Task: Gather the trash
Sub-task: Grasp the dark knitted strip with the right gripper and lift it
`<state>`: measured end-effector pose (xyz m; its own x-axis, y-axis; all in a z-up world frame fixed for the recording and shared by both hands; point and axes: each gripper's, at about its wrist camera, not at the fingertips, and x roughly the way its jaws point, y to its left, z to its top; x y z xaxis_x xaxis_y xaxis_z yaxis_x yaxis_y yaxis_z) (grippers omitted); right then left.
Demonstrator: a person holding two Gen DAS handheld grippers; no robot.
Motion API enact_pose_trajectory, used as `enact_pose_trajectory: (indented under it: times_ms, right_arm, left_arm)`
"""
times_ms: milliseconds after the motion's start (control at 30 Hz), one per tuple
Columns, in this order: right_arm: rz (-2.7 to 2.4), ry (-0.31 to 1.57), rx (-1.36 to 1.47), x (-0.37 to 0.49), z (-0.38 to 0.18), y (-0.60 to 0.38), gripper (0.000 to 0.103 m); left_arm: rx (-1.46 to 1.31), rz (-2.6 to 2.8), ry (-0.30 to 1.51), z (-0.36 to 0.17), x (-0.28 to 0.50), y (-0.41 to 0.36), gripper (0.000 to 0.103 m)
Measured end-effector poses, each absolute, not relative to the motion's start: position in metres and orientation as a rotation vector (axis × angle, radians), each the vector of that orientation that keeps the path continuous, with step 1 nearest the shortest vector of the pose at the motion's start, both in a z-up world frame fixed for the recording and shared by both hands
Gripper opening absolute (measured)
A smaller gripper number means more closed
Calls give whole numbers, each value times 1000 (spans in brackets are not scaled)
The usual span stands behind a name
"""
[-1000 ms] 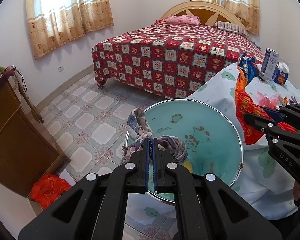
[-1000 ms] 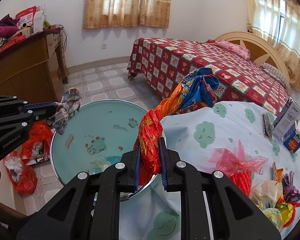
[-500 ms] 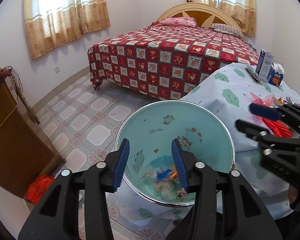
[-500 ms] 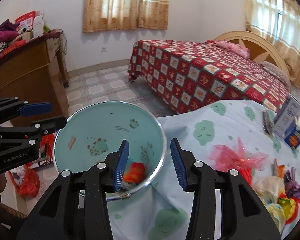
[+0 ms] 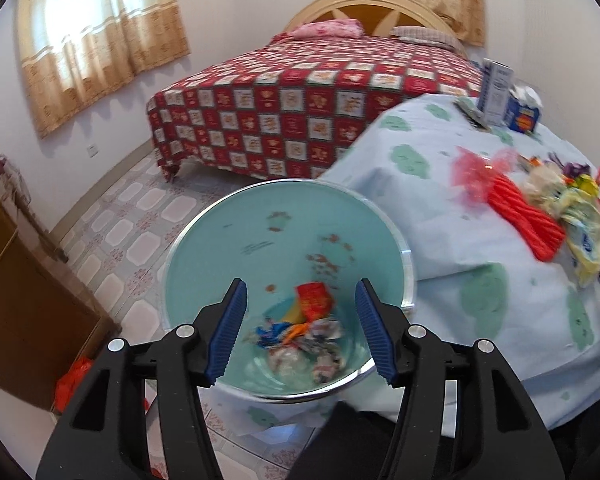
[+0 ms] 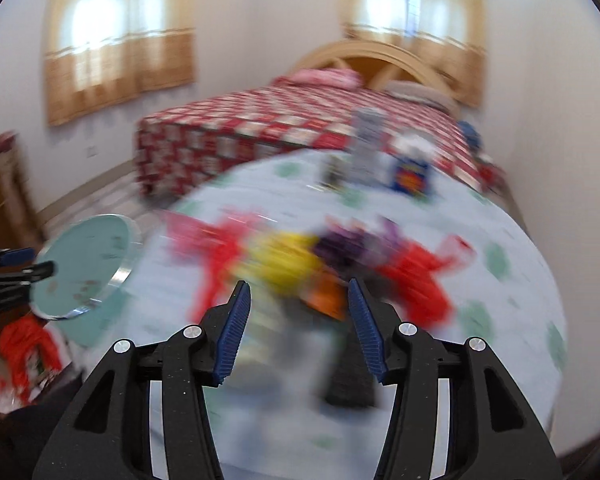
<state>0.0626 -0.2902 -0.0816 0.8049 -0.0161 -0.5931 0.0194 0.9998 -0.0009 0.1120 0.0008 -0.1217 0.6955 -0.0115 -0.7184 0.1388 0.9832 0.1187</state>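
A turquoise basin (image 5: 240,248) with a metal rim sits beside the table; crumpled wrappers (image 5: 300,332) and a red packet lie at its bottom. My left gripper (image 5: 300,328) hovers above the basin, its jaws opening with nothing gripped between them. In the blurred right wrist view, my right gripper (image 6: 296,330) is above the table's trash pile (image 6: 300,264) of red, yellow and purple wrappers; its jaws are opening and hold nothing. The same pile (image 5: 540,216) shows at the right of the left wrist view. The basin (image 6: 80,264) and left gripper appear at the far left.
The table (image 5: 440,208) wears a pale blue cloth with green clouds. A milk carton (image 5: 496,92) and a small blue box (image 5: 522,114) stand at its far edge. A bed (image 5: 300,112) with a red checked cover lies behind. A wooden cabinet (image 5: 16,300) stands left, red bags at its foot.
Both grippers let go: the cloth scrap from the left and the red-and-blue wrapper from the right dropped into the basin. The right gripper then swung right over the table's trash pile.
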Motion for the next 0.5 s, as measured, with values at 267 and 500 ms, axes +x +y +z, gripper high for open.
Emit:
enact_pose_trajectory:
  times_ms: [267,500]
  right_arm:
    - [-52,704,92,56,-109,-332,45]
    - [-35,751,125,70,-119,-335,41]
  left_arm:
    - [213,-176,791,-120,111,-73,56]
    - [192,-195,805,-123,115,-94,56]
